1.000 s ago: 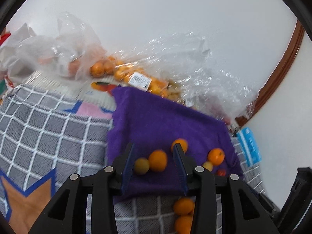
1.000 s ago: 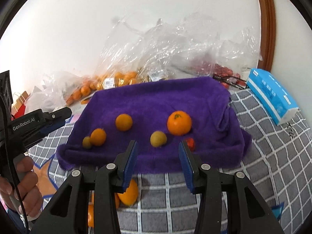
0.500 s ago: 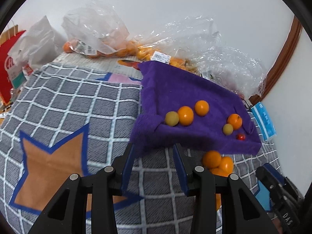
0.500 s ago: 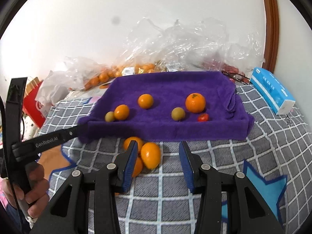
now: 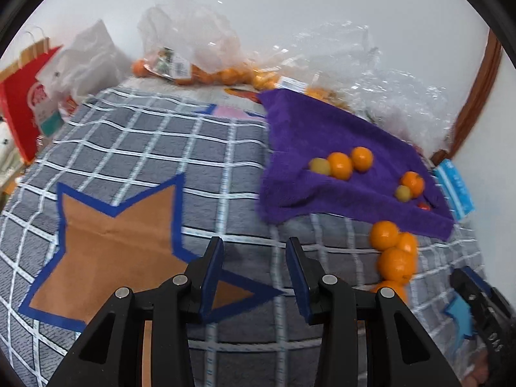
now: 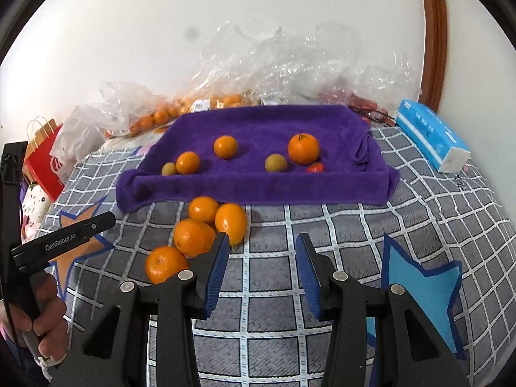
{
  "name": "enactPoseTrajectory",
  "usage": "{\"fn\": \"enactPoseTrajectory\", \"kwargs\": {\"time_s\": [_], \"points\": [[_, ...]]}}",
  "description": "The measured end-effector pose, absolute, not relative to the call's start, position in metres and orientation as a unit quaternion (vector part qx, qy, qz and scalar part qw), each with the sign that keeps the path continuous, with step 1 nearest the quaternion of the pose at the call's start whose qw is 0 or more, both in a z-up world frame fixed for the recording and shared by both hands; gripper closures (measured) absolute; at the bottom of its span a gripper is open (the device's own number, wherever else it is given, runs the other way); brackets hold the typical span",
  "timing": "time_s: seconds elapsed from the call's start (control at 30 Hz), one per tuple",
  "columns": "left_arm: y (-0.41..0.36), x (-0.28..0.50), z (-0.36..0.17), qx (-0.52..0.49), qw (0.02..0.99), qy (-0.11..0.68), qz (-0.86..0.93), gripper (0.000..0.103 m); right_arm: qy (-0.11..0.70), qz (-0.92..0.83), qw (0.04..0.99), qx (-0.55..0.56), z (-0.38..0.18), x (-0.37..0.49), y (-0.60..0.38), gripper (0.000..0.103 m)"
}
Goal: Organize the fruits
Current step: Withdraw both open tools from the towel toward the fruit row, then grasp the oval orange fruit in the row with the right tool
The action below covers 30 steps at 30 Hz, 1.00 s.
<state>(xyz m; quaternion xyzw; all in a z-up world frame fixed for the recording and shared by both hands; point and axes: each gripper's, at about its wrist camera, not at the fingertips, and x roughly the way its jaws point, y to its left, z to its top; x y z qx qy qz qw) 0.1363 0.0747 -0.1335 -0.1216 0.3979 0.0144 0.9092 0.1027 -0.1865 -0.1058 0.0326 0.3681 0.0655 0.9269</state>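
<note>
1. Purple towel (image 6: 258, 129) lies spread on the grey checked blanket (image 6: 354, 225), near the wall side. Six fruits sit on it: a large orange (image 6: 303, 148), two smaller oranges, two yellow-green fruits and one small red fruit (image 6: 315, 167).
2. Four loose oranges (image 6: 206, 229) lie in a touching cluster on the blanket, just in front of the towel's near edge.
3. Right gripper (image 6: 262, 259) hangs above the blanket with its jaws apart and nothing between them. The cluster lies just ahead and to its left; the nearest orange (image 6: 193, 237) is partly hidden behind the left finger.
4. Left gripper (image 5: 254, 266) is likewise spread wide and empty, over bare blanket beside the brown star patch (image 5: 113, 242). From it the cluster (image 5: 391, 248) lies well off to the right.
5. My judgement: the right gripper is nearer, so a short shift to its left would bring an orange between its fingers.
6. Risk, as I judge it: the oranges touch each other, so closing on one may nudge its neighbours and set them rolling on the soft blanket.
7. Plastic bags (image 6: 290, 64) holding more oranges lie behind the towel, against the wall.
</note>
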Motion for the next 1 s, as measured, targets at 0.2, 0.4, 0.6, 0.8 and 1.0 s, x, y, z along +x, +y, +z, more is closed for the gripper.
{"fn": "enactPoseTrajectory", "kwargs": {"time_s": [0.2, 0.4, 0.6, 0.8, 1.0], "points": [[0.087, 0.137, -0.14, -0.156, 0.906, 0.392, -0.001, 0.065, 0.39, 0.075, 0.917, 0.043, -0.121, 0.114, -0.183, 0.062], [0.086, 0.136, -0.143, -0.162, 0.904, 0.396, -0.014, 0.065, 0.385, 0.087, 0.918, 0.043, -0.12, 0.124, -0.178, 0.063], [0.085, 0.136, -0.143, -0.158, 0.904, 0.396, -0.016, 0.064, 0.388, 0.104, 0.914, 0.058, -0.116, 0.147, -0.171, 0.065], [0.084, 0.136, -0.143, -0.155, 0.904, 0.397, -0.02, 0.062, 0.408, 0.114, 0.904, 0.056, -0.124, 0.161, -0.163, 0.065], [0.084, 0.137, -0.143, -0.155, 0.904, 0.398, -0.022, 0.061, 0.418, 0.113, 0.9, 0.06, -0.132, 0.167, -0.162, 0.065]]}}
